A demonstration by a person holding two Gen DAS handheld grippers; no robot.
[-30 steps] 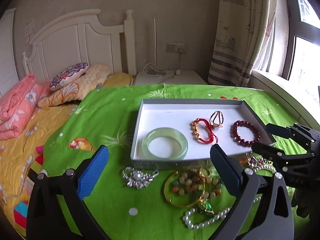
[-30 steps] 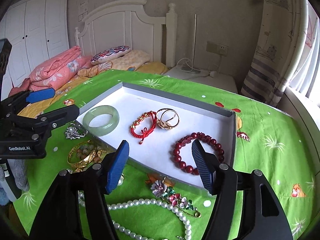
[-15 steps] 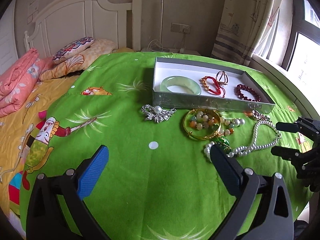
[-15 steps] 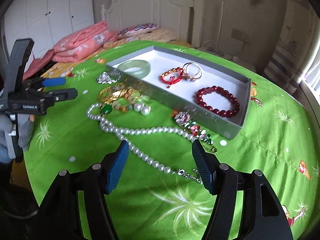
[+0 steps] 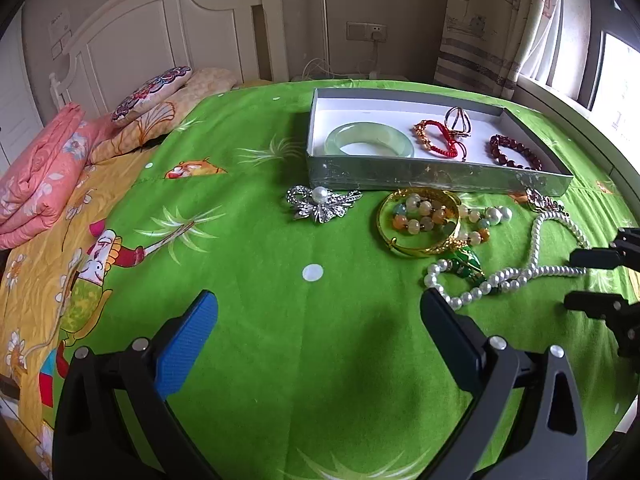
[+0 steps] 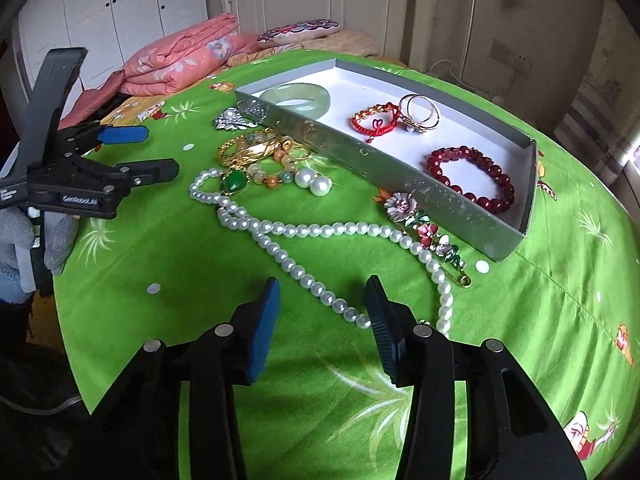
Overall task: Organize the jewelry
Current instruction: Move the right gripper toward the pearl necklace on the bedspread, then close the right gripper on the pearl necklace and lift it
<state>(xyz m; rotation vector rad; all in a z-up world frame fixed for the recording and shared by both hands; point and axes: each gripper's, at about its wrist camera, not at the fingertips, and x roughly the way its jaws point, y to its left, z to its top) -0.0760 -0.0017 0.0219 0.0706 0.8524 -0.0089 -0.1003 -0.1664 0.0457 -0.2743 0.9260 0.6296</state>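
The left gripper (image 6: 158,153), fingers well apart and empty, hovers left of the gold bangle (image 6: 250,152). The pearl necklace (image 6: 280,230) trails rightward over the green blanket (image 6: 200,264); its end lies just before the right gripper (image 6: 322,294), whose empty jaws are closing. Behind stands the grey tray (image 6: 384,168).

pearl necklace (image 6: 304,232): just ahead of right gripper (image 6: 322,308)
tray (image 6: 400,176): beyond the necklace
brooch (image 5: 322,203): ahead of left gripper (image 5: 318,312)
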